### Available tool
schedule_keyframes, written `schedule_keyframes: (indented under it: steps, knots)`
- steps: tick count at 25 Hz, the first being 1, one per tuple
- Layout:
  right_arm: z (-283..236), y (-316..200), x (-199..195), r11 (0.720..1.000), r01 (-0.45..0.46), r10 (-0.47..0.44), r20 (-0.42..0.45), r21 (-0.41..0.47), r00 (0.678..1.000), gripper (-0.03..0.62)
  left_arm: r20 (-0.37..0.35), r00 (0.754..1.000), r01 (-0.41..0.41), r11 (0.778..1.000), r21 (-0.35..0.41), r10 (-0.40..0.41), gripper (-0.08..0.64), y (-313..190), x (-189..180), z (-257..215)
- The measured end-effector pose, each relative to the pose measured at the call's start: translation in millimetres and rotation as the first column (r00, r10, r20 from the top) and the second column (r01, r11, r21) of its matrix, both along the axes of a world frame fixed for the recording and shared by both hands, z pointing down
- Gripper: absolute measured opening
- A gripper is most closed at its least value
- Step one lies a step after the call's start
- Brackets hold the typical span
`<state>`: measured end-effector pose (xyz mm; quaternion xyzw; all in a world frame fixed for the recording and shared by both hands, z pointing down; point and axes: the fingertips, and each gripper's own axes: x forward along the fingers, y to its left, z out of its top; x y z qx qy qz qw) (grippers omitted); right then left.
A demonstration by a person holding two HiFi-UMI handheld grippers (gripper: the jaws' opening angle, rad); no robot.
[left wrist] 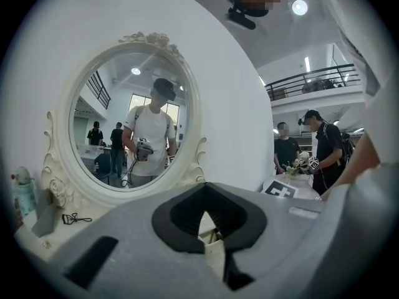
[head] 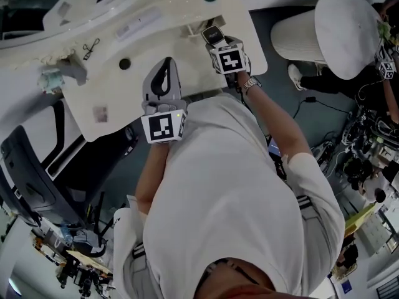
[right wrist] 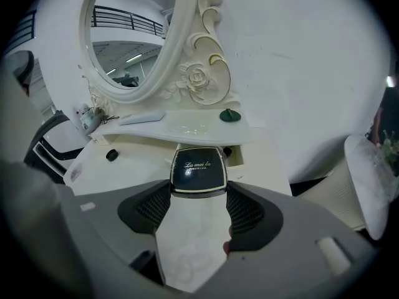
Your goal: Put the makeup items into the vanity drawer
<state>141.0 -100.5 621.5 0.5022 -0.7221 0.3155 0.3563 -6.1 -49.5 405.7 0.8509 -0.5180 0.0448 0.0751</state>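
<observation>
Left gripper (head: 163,83) is closed and empty, idle over the vanity top (head: 112,92). Right gripper (right wrist: 198,195) clamps the black compact (right wrist: 198,170) by its sides, just short of what appears to be the open drawer (right wrist: 237,157). Recommended: keep the compact level, clear the drawer rim, lower fully, then release.

The right gripper (right wrist: 199,193) clamps a black compact (right wrist: 199,169) between its jaws above the white vanity top (right wrist: 128,167), the oval mirror (right wrist: 134,36) standing far left.
</observation>
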Motion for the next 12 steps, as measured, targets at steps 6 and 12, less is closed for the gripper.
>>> schedule_keyframes:
  steps: [6, 12]
  knots:
    - [9.0, -15.3, 0.0, 0.998, 0.053, -0.052, 0.017, -0.035, 0.998, 0.293, 0.011, 0.997, 0.081, 0.997, -0.017, -0.081, 0.006, -5.6, 0.3, 6.2]
    - [19.6, -21.0, -4.8, 0.993, 0.093, -0.091, 0.038, -0.071, 0.995, 0.293, 0.023, 0.989, 0.146, 0.989, -0.030, -0.146, 0.006, -8.4, -3.6, 12.9]
